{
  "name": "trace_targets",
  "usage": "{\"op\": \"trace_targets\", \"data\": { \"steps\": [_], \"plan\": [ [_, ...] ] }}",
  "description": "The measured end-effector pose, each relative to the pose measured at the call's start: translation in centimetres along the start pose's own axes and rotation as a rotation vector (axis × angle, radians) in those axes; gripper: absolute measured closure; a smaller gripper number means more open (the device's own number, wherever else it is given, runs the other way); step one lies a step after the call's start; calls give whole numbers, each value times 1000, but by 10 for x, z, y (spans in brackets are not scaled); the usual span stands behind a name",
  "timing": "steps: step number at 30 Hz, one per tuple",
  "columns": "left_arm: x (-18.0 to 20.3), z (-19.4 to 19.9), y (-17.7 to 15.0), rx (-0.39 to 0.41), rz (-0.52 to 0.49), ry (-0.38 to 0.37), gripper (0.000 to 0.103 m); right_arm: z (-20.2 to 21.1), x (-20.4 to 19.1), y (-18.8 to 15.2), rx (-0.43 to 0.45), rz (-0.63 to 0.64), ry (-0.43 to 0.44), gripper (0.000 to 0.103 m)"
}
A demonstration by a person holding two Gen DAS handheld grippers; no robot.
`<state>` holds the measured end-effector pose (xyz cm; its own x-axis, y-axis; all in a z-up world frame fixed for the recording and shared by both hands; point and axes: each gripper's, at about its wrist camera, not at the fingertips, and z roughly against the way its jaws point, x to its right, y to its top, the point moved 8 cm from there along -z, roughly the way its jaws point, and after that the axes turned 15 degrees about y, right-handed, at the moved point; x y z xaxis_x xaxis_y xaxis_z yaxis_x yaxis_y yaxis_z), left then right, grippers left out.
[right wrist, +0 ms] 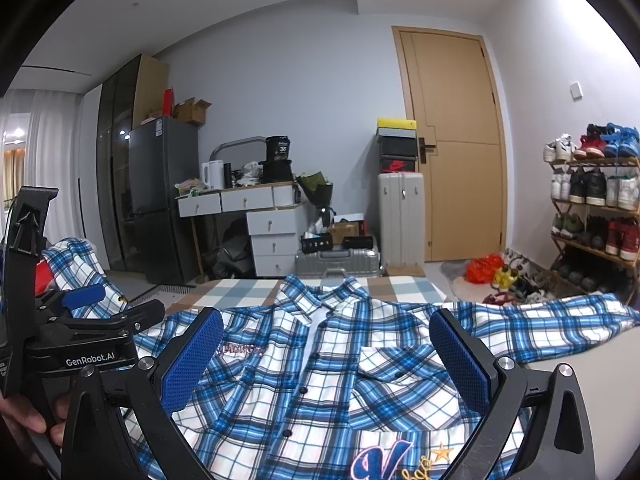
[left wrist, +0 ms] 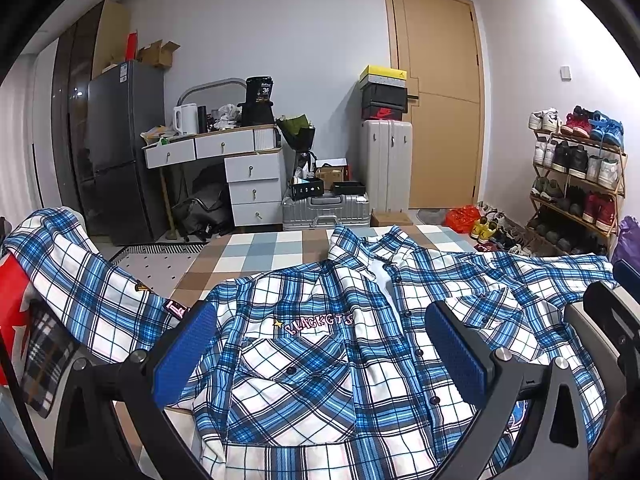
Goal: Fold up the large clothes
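A large blue and white plaid shirt (left wrist: 320, 360) lies face up, buttoned, on a checked bed cover (left wrist: 264, 248). Its collar (left wrist: 352, 252) points away from me. One sleeve drapes left over a chair back (left wrist: 68, 272), the other spreads right (right wrist: 560, 320). My left gripper (left wrist: 320, 344) hovers open over the shirt's chest, nothing between its blue pads (left wrist: 184, 352). My right gripper (right wrist: 326, 356) is also open, above the button placket (right wrist: 304, 388) near the chest pocket. The left gripper's black body (right wrist: 80, 344) shows at the left of the right wrist view, a hand (right wrist: 24, 420) holding it.
Beyond the bed stand a dark fridge (left wrist: 120, 148), a white drawer desk (left wrist: 224, 168) with clutter, two silver suitcases (left wrist: 384, 160), stacked shoeboxes (left wrist: 384, 92) and a tan door (left wrist: 440, 92). A shoe rack (left wrist: 576, 176) lines the right wall. A red bag (left wrist: 12, 300) sits at the left.
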<state>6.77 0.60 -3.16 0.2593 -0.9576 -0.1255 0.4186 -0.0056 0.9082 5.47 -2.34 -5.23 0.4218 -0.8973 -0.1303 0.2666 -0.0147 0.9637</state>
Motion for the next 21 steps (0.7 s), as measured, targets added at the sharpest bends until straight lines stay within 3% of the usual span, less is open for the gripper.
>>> {"op": "trace_targets", "data": {
  "steps": [21],
  "plan": [
    [-3, -1, -1, -6, -2, 3, 1, 2, 4, 0, 4, -22, -1, 0]
  ]
}}
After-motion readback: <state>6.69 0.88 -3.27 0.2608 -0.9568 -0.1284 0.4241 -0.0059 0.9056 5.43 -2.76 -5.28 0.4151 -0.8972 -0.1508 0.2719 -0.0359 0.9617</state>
